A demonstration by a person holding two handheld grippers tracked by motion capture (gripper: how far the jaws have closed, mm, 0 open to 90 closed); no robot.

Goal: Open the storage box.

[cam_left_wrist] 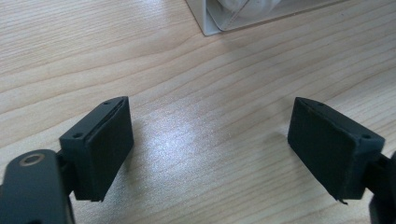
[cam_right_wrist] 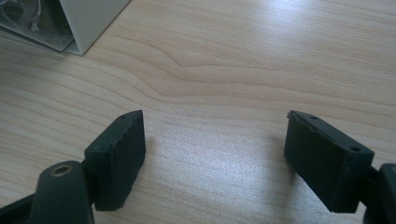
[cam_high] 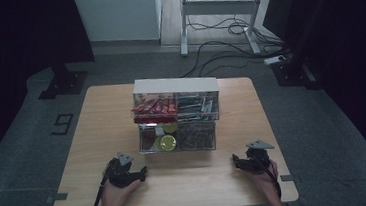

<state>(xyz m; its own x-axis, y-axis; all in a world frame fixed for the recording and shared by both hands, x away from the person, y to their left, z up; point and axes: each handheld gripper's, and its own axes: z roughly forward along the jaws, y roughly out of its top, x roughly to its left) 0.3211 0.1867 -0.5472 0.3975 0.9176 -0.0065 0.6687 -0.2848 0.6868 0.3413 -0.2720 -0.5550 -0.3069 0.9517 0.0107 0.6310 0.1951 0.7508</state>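
Note:
A small clear drawer cabinet (cam_high: 177, 116) with a white top stands in the middle of the wooden table (cam_high: 89, 141). Its upper drawers hold red packets (cam_high: 154, 107) and dark small items; a lower drawer holds a yellow-green round thing (cam_high: 167, 142). My left gripper (cam_high: 138, 174) rests near the front left of the table, open, with bare wood between its jaws (cam_left_wrist: 210, 144). My right gripper (cam_high: 237, 161) rests at the front right, open as well, with nothing between its jaws (cam_right_wrist: 215, 154). The cabinet's corner (cam_left_wrist: 210, 25) shows at the top of the left gripper view and its other corner (cam_right_wrist: 84, 28) in the right gripper view.
Bare wood lies between the two grippers and in front of the cabinet. Beyond the table stand a white desk frame (cam_high: 218, 9) with cables on the grey floor, and a dark stand base (cam_high: 64, 83) at the back left.

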